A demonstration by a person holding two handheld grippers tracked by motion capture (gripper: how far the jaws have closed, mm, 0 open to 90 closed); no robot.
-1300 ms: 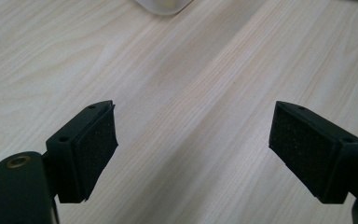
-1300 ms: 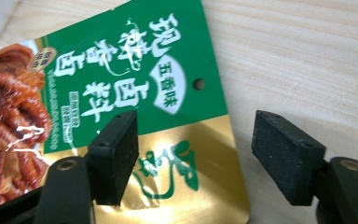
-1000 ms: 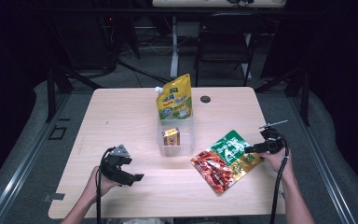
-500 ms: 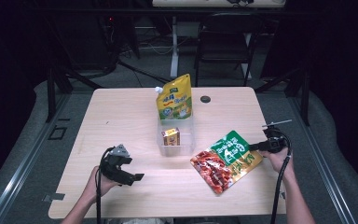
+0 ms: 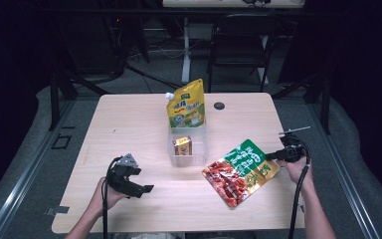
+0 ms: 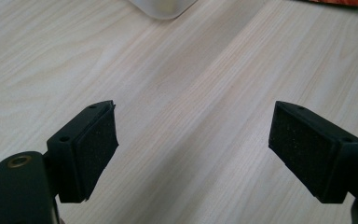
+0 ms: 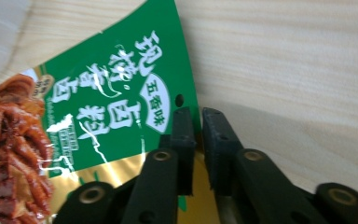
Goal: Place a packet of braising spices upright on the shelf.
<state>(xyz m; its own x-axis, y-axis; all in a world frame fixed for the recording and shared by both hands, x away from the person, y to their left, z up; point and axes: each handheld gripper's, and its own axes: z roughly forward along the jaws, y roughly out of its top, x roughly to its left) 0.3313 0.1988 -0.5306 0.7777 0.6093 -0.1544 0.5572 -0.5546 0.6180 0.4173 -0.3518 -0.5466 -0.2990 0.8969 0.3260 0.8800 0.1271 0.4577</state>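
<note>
1. The right claw [image 7: 198, 116] has just been closing and now pinches only the thin top edge of the green-and-red snack pouch [image 5: 239, 171], near right on the desk [image 5: 129, 124].
2. When lifted, the pouch can slip out or swing.
3. The left claw [image 6: 193, 149] rests released, too far away to help.

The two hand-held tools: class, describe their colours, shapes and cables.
Both are black. The left tool carries a grey three-cornered plate on top, and its blocky jaws have flat, dark, grainy pads. The right tool trails a black cable toward the person. Forearms are bare, no sleeves showing.
</note>
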